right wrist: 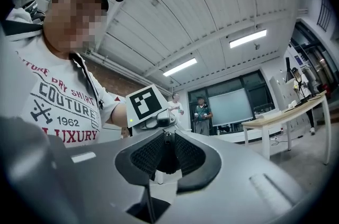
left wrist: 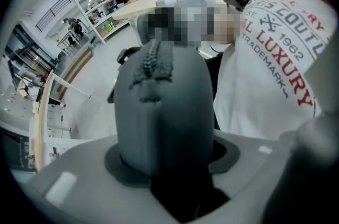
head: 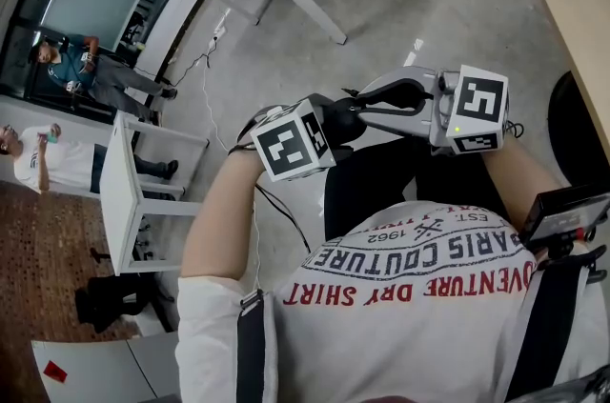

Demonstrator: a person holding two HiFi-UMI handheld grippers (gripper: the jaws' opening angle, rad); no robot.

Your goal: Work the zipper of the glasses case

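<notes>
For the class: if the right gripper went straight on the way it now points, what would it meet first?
Probably the glasses case, right ahead of the right gripper and its parted tips, in the left gripper's grip. Depth is hard to judge.

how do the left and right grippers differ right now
The left gripper is shut on the grey case; the right gripper is open, gripping nothing. The case fills the left gripper's gap; the right gripper's gap is bare between dark ribbed pads. Both have grey bodies.
</notes>
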